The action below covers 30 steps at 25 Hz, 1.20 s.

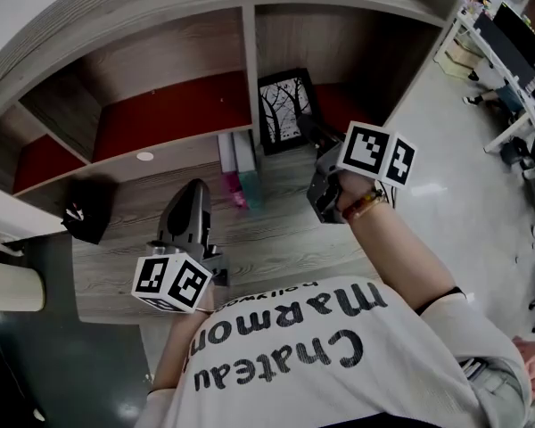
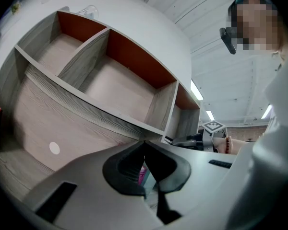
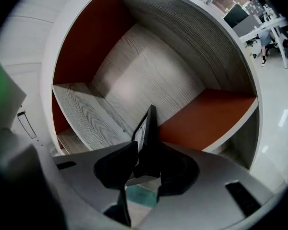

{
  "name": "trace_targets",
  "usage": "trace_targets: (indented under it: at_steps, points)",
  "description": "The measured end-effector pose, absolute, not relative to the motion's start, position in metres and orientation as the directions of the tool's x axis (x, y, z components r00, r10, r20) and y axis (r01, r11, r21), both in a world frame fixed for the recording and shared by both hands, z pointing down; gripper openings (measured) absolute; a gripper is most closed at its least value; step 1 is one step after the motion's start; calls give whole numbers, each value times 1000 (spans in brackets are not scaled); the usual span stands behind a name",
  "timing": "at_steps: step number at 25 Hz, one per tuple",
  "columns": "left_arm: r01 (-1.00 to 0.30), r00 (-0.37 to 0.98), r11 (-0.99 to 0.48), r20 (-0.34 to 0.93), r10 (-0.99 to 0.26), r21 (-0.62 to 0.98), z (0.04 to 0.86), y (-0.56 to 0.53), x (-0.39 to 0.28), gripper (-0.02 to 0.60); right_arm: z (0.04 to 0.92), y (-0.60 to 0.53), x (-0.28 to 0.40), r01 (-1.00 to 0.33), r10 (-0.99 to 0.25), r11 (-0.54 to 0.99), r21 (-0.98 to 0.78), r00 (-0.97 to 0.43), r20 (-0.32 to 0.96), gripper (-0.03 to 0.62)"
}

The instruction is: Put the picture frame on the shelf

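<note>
The picture frame point(image 1: 283, 110), black with a tree print, stands upright at the front of the shelf's right compartment point(image 1: 357, 105), next to the divider point(image 1: 249, 61). My right gripper point(image 1: 315, 145) reaches to its lower right corner. In the right gripper view the frame point(image 3: 147, 126) shows edge-on between the jaws of that gripper point(image 3: 145, 152). A thin gap shows at the left pad, so the gripper is open around the frame. My left gripper point(image 1: 196, 188) hangs over the desk, lower left of the frame. Its fingertips point(image 2: 144, 144) meet with nothing between them.
Pink and teal boxes point(image 1: 241, 178) stand on the wooden desk below the divider. A black object point(image 1: 86, 212) lies at the desk's left. The shelf's middle compartment point(image 1: 174, 105) holds nothing. Office desks and chairs point(image 1: 517, 52) stand at the far right.
</note>
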State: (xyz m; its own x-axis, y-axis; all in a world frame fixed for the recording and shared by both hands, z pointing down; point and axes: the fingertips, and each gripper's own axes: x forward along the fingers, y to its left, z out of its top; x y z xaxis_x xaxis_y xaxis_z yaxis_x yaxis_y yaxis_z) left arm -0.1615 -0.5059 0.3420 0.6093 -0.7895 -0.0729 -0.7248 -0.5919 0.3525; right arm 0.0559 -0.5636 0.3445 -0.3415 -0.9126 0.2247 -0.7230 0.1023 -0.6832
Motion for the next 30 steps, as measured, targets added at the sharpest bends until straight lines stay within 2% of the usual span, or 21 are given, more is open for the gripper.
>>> trace_targets:
  at_steps: [12, 30]
  points:
    - [-723, 608, -597, -91, -789, 347, 337, -499, -165, 17, 348, -566, 59, -855, -917, 93, -510, -273, 291, 164]
    - [-718, 612, -598, -88, -786, 355, 340, -500, -167, 17, 352, -569, 61, -913, -916, 79, -400, -225, 332, 172]
